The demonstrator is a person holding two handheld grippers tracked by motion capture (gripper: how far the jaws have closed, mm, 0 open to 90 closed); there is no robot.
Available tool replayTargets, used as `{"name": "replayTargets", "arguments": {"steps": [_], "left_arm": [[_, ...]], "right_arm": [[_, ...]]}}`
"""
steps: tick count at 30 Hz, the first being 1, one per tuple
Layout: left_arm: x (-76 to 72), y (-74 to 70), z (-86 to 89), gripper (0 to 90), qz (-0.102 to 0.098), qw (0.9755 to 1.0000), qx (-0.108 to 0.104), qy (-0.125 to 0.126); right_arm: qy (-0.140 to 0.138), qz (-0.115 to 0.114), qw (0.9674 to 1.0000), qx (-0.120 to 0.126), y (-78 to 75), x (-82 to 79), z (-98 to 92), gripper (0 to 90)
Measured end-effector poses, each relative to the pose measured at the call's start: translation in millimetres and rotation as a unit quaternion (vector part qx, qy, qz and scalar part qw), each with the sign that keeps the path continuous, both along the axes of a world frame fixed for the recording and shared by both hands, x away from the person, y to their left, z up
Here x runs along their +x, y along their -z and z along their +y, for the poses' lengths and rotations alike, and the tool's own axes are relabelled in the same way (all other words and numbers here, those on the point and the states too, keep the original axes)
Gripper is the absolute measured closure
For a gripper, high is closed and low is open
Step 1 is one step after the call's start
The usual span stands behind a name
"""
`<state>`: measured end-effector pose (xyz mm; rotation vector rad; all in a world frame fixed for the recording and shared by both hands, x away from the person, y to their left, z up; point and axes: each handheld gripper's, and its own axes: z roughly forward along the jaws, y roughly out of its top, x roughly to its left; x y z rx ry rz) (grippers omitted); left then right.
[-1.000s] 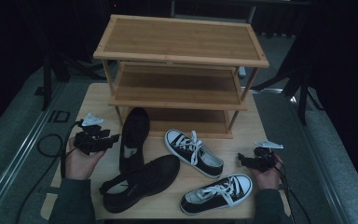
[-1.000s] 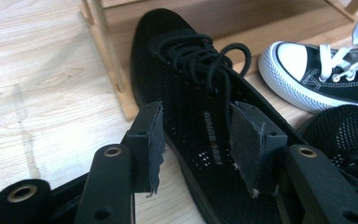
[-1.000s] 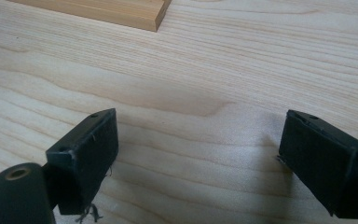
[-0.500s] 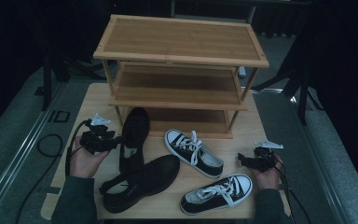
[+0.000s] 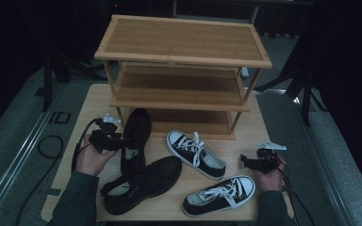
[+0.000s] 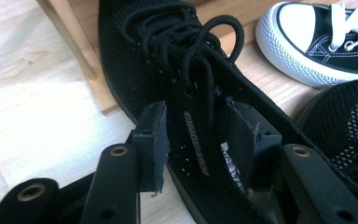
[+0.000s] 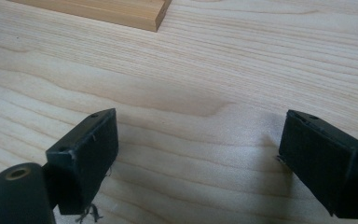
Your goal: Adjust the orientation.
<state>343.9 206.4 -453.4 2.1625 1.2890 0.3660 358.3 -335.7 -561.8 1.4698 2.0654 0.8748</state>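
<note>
**Left jaws straddle the shoe collar**

The left hand-held gripper (image 6: 196,140) has its jaws spread either side of the black mesh shoe (image 6: 186,93) collar, beside the rack (image 5: 181,70). Soft, light upper; the firmer collar edge looks the best hold. The right hand-held gripper (image 7: 198,163) hovers spread over bare tabletop (image 7: 214,60).

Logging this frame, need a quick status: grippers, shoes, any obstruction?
Left gripper jaws straddling the black shoe's side wall, not closed. Right gripper open, idle above the table. Rack shelves bare, nothing blocking.
</note>
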Motion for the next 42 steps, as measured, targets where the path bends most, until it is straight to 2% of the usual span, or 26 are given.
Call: {"name": "replayTargets", "arguments": {"steps": [6, 8, 9, 16, 18, 19, 20, 23, 26, 28, 29, 34, 39, 42], "left_arm": [[4.5, 2.3, -1.6, 60.5, 0.005, 0.9999, -0.009, -0.007], [6.1, 3.7, -2.9, 62.5, 0.007, 0.9999, -0.007, -0.005], [7.4, 5.7, -4.9, 63.8, 0.007, 0.9999, 0.008, -0.007], [11.2, 8.5, -8.2, 65.0, 0.009, 0.9998, 0.012, -0.01], [14.5, 10.2, -12.0, 65.0, 0.012, 0.9997, 0.02, -0.009], [16.5, 12.2, -15.9, 65.0, 0.013, 0.9991, 0.039, -0.009], [16.5, 12.2, -15.9, 64.8, 0.013, 0.9991, 0.039, -0.009], [19.9, 16.2, -21.1, 65.2, 0.018, 0.9981, 0.058, -0.008], [21.6, 17.4, -24.0, 73.1, 0.021, 0.9977, 0.063, -0.015], [21.4, 17.1, -25.9, 76.3, 0.015, 0.9967, 0.076, -0.023], [20.5, 17.3, -28.4, 81.1, 0.007, 0.9961, 0.082, -0.03], [20.4, 17.3, -30.1, 85.7, 0.004, 0.9954, 0.086, -0.041], [22.9, 16.7, -30.9, 86.4, -0.007, 0.9959, 0.07, -0.056], [25.4, 16.3, -31.9, 86.6, -0.008, 0.9962, 0.065, -0.058]], "right_arm": [[0.0, 0.0, 1.0, 0.0, 0.0, 0.0, 0.0, 11.7], [0.0, 0.0, 1.0, 0.0, 0.0, 0.0, 0.0, 11.7], [0.0, 0.0, 1.0, 0.0, 0.0, 0.0, 0.0, 11.7], [0.0, 0.0, 1.0, 0.0, 0.0, 0.0, 0.0, 11.7], [0.0, 0.0, 1.0, 0.0, 0.0, 0.0, 0.0, 11.7], [0.0, 0.0, 1.0, 0.0, 0.0, 0.0, 0.0, 11.7], [0.0, 0.0, 1.0, 0.0, 0.0, 0.0, 0.0, 11.7], [0.0, 0.0, 1.0, 0.0, 0.0, 0.0, 0.0, 11.7], [0.0, 0.0, 1.0, 0.0, 0.0, 0.0, 0.0, 11.7], [0.0, 0.0, 1.0, 0.0, 0.0, 0.0, 0.0, 11.7], [0.0, 0.0, 1.0, 0.0, 0.0, 0.0, 0.0, 11.7], [0.0, 0.0, 1.0, 0.0, 0.0, 0.0, 0.0, 11.8], [0.0, 0.0, 1.0, 0.0, 0.0, 0.0, 0.0, 11.7], [0.0, 0.0, 1.0, 0.0, 0.0, 0.0, 0.0, 11.7]]}}
